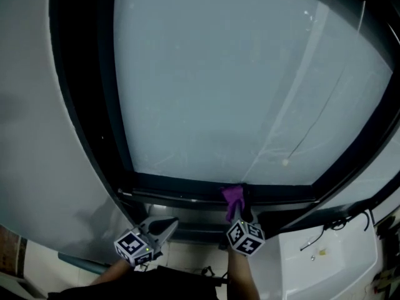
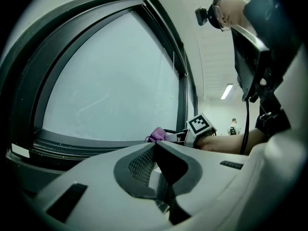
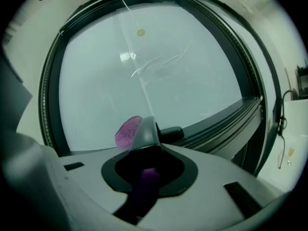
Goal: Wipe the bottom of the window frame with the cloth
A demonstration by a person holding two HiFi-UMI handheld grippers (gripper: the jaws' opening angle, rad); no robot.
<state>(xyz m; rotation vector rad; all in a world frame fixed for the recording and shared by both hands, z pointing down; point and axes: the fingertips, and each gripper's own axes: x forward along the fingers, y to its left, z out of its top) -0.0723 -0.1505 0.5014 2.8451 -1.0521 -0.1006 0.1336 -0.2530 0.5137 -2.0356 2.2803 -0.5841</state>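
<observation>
A purple cloth (image 1: 233,197) is pinched in my right gripper (image 1: 238,210), which is shut on it and holds it against the dark bottom rail of the window frame (image 1: 187,189) near the middle. In the right gripper view the cloth (image 3: 128,132) sticks out past the closed jaw tips against the pane. My left gripper (image 1: 167,225) hangs lower left, below the rail, shut with nothing in it. The left gripper view shows the cloth (image 2: 157,135) and the right gripper's marker cube (image 2: 200,125) beyond its own closed jaws.
Frosted glass (image 1: 244,80) fills the frame, with a thin cord (image 1: 294,105) hanging across it. A white wall (image 1: 37,155) lies left. A white sill or counter (image 1: 325,255) with cables sits at lower right. A person's forearm (image 2: 231,142) reaches in from the right.
</observation>
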